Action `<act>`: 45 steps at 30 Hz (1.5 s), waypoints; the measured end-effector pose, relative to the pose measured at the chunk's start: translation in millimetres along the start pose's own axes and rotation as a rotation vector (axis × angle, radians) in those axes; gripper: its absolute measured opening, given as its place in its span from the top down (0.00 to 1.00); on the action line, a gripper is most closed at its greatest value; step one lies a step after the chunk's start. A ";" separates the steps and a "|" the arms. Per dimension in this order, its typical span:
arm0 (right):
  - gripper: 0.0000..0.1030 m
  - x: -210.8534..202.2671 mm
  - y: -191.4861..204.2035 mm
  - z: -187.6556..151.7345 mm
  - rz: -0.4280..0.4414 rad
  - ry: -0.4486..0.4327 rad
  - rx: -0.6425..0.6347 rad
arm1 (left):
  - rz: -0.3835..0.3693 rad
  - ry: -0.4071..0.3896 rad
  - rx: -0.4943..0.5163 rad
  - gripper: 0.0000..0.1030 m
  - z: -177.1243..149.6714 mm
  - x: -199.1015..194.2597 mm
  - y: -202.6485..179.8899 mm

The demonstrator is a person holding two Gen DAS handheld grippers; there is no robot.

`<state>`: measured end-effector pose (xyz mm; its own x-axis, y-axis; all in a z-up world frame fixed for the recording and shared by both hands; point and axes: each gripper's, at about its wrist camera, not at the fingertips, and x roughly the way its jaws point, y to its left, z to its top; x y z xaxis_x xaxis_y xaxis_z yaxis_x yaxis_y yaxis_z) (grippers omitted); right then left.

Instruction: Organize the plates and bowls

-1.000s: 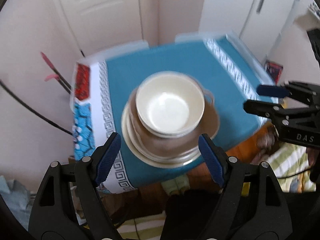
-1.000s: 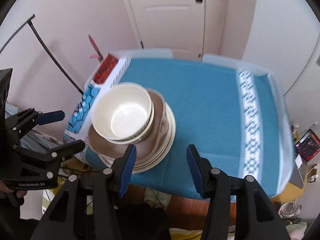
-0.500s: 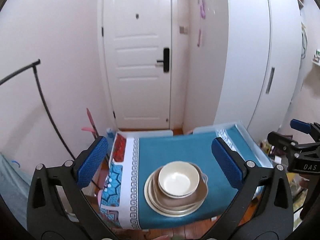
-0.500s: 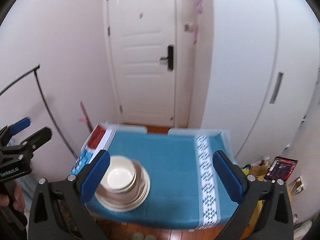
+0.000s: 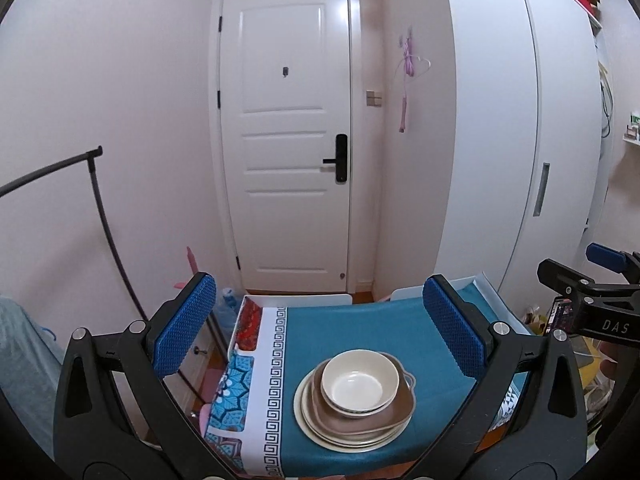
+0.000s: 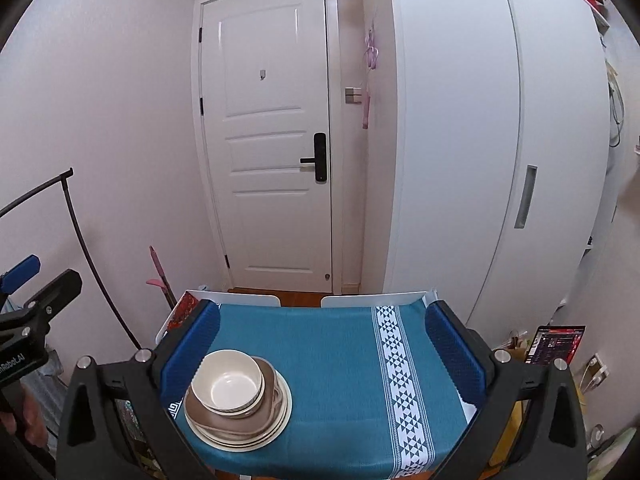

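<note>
A cream bowl (image 5: 360,383) sits on top of a brown handled dish (image 5: 394,412) and cream plates (image 5: 316,426), all in one stack on the teal tablecloth (image 5: 360,328). The stack also shows in the right wrist view (image 6: 228,390), near the table's front left. My left gripper (image 5: 318,320) is wide open and empty, held back and above the table. My right gripper (image 6: 320,338) is wide open and empty, also held back from the stack. The right gripper shows at the edge of the left wrist view (image 5: 588,292).
The small table (image 6: 400,360) stands before a white door (image 6: 276,140) with a black handle. A white wardrobe (image 6: 500,160) is to the right. A black rack pole (image 5: 104,220) stands at the left. A laptop (image 6: 556,344) lies low at the right.
Both grippers have pulled up and back from close above the stack, and both have opened wider. The stack has stayed in place on the table.
</note>
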<state>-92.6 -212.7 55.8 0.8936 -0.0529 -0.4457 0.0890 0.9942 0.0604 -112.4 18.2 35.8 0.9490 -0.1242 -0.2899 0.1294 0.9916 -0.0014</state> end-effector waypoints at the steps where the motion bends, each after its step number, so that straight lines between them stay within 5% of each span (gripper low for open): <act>1: 0.01 -1.2 0.1 -0.3 0.000 -0.001 0.003 | 0.000 0.000 0.001 0.00 -0.1 -0.5 0.0; 45: 0.01 -4.6 5.4 1.6 0.001 -0.023 -0.018 | 0.059 -0.031 0.042 0.00 0.6 2.4 9.2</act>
<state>-95.5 -207.2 59.5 0.9036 -0.0538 -0.4249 0.0801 0.9958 0.0443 -108.8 27.0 35.7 0.9636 -0.0670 -0.2589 0.0841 0.9949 0.0556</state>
